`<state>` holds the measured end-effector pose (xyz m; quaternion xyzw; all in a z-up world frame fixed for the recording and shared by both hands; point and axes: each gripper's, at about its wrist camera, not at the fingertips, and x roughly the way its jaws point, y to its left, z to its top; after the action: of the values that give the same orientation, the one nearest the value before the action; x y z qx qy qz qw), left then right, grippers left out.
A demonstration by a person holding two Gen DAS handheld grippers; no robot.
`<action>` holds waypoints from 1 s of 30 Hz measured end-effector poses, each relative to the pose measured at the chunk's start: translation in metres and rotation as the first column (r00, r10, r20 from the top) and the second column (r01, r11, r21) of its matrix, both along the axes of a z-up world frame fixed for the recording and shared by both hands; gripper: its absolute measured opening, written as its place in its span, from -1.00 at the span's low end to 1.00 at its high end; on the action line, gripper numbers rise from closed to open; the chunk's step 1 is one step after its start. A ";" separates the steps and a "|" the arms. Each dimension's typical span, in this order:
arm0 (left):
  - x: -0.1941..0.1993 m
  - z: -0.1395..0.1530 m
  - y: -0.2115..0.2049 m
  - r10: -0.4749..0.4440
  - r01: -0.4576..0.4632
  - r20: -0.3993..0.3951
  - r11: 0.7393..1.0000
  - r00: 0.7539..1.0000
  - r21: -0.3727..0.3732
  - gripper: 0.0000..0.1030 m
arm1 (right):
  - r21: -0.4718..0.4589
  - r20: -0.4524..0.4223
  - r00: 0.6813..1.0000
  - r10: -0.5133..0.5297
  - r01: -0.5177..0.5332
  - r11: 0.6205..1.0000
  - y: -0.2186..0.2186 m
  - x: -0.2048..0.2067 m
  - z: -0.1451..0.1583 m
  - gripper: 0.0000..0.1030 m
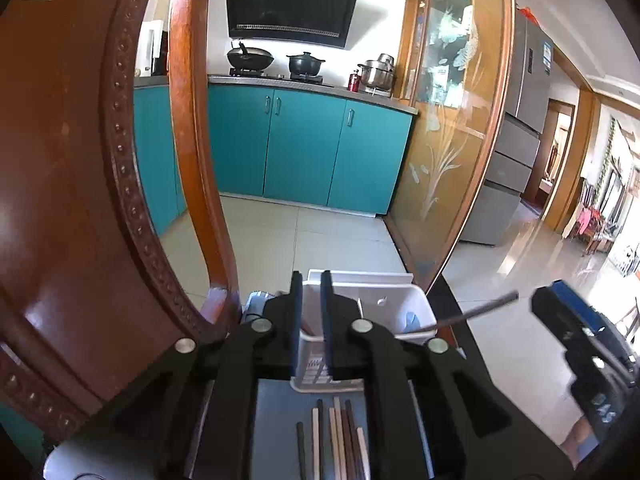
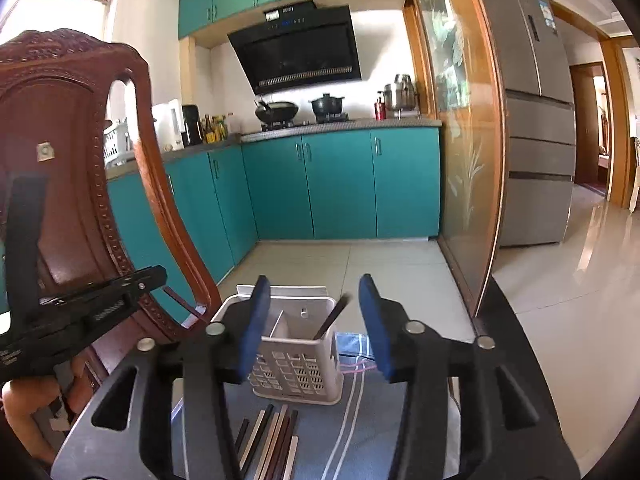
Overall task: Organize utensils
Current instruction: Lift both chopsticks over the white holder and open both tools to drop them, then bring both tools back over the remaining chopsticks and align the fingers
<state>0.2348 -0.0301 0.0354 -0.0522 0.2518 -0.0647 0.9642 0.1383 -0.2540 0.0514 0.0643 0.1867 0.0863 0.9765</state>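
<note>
White slotted plastic utensil caddy is seen standing upright on a grey cloth with white stripes, at the far end of the cloth near the table edge. 1 dark chopstick is seen leaning inside the caddy's right compartment, tip up and tilted right (in the left wrist view it pokes out over the rim toward the right gripper). A row of loose chopsticks, dark brown, black and cream, lies flat on the cloth just in front of the caddy, roughly parallel, pointing toward it. Left gripper is seen with black fingers and blue pads nearly together, a narrow gap left; nothing is gripped, caddy rim visible through the gap. Right gripper is held with its blue pads well apart, released, framing the caddy from both sides without touching it. Carved reddish-brown wooden chair back stands close on the left. Teal kitchen cabinets are seen behind, across a pale tiled floor.
</note>
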 end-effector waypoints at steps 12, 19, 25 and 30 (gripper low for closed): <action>-0.080 -0.137 -0.005 -0.164 0.195 -0.291 0.977 0.943 0.080 -0.46 | 0.001 -0.456 0.884 0.109 -0.122 0.993 0.017 -0.015 -0.147 -0.31; -0.081 -0.187 0.008 -0.187 0.199 -0.433 0.980 0.882 -0.020 -0.46 | -0.055 -0.607 0.787 0.109 -0.179 0.982 0.061 0.005 -0.200 -0.42; -0.068 -0.194 0.009 -0.194 0.188 -0.461 0.980 0.866 -0.058 -0.46 | -0.142 -0.617 0.786 0.036 -0.156 0.978 0.057 -0.004 -0.205 -0.49; -0.048 -0.198 -0.002 -0.202 0.202 -0.472 0.978 0.858 -0.052 -0.46 | -0.127 -0.623 0.782 0.019 -0.126 0.984 0.041 -0.012 -0.204 -0.49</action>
<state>0.1870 -0.0318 -0.1628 -0.0399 0.4843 -0.1509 0.8608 0.1265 -0.2128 -0.1529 0.0023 0.5055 0.0826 0.8588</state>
